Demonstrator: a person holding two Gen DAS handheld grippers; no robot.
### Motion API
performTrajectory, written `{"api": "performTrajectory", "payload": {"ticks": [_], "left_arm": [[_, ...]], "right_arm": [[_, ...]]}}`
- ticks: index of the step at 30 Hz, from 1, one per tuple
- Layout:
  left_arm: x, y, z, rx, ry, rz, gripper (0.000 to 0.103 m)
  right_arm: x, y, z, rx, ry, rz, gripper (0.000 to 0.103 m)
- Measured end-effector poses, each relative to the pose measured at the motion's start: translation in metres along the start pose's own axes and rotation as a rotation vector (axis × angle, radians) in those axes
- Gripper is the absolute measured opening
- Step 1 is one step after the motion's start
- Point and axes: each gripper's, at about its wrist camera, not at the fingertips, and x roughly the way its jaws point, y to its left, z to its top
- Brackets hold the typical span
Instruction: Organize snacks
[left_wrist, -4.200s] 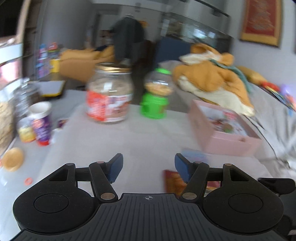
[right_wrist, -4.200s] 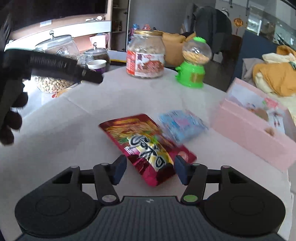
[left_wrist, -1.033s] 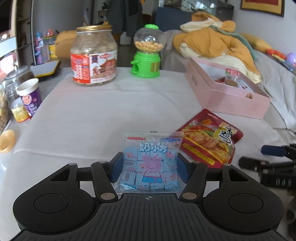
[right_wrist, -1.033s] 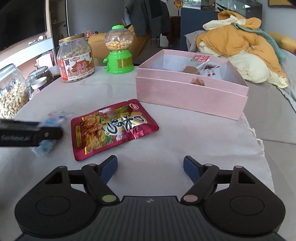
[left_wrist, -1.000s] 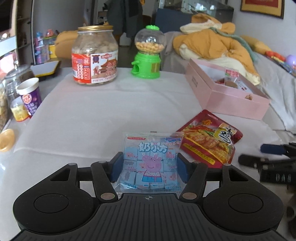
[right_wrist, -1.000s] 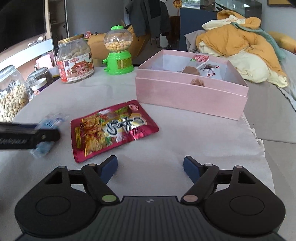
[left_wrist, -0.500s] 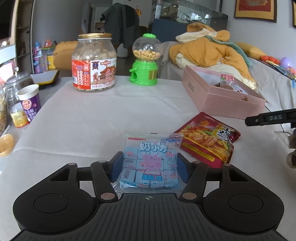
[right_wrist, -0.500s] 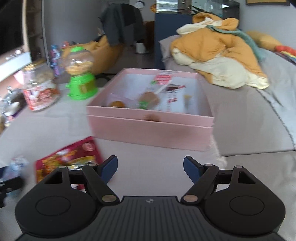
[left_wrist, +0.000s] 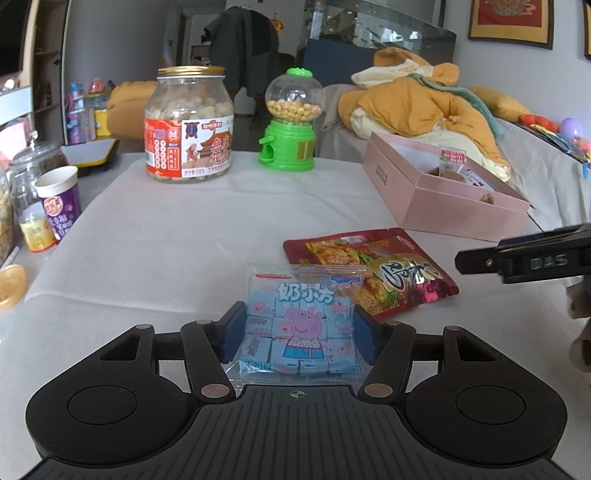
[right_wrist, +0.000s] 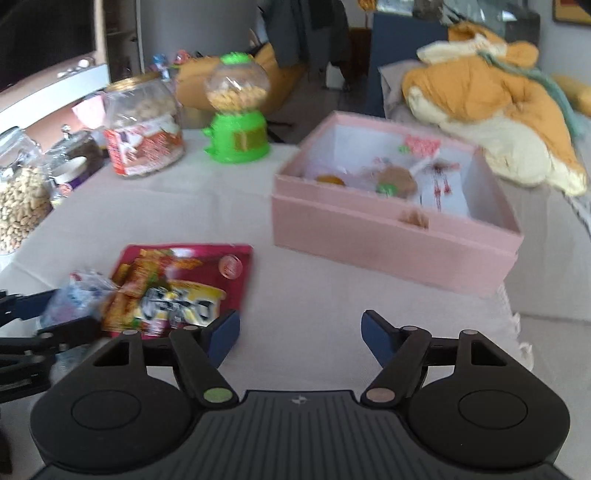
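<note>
My left gripper (left_wrist: 300, 328) is shut on a light-blue Peppa Pig snack packet (left_wrist: 301, 321) and holds it just above the white tablecloth. A red snack pouch (left_wrist: 369, 269) lies flat right behind it; it also shows in the right wrist view (right_wrist: 173, 288). The open pink box (left_wrist: 443, 192) with several small snacks inside stands to the right, and in the right wrist view (right_wrist: 391, 225) ahead of my right gripper (right_wrist: 300, 334), which is open and empty above the cloth. The blue packet (right_wrist: 79, 295) shows blurred at left there.
A large peanut jar (left_wrist: 189, 123) and a green gumball machine (left_wrist: 291, 122) stand at the back of the table. A purple cup (left_wrist: 59, 206) and glass jars (right_wrist: 22, 206) stand at the left edge. A sofa with orange bedding (left_wrist: 424, 103) is behind the box.
The left gripper has lifted slightly with the blue packet held between its fingers. The right gripper swung toward the pink box and then back left; the red pouch is in its view again.
</note>
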Motion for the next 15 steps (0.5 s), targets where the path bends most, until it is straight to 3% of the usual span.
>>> {"api": "performTrajectory", "payload": {"ticks": [5,8,11,15], "left_arm": [[-0.003,0.007,0.002,-0.021,0.005,-0.008,0.066],[-0.013,0.018,0.005,-0.024,-0.012,0.034,0.065],[-0.025,0.041,0.011,-0.106,-0.036,0.048,0.065],[-0.032,0.059,0.015,-0.160,-0.030,0.069,0.065]], "right_arm": [[-0.015,0.023,0.002,-0.140,-0.021,0.094,0.075],[-0.007,0.043,-0.005,-0.264,-0.001,0.076,0.075],[0.008,0.064,-0.005,-0.352,0.008,0.088,0.075],[0.036,0.095,0.019,-0.385,-0.053,0.059,0.075]]}}
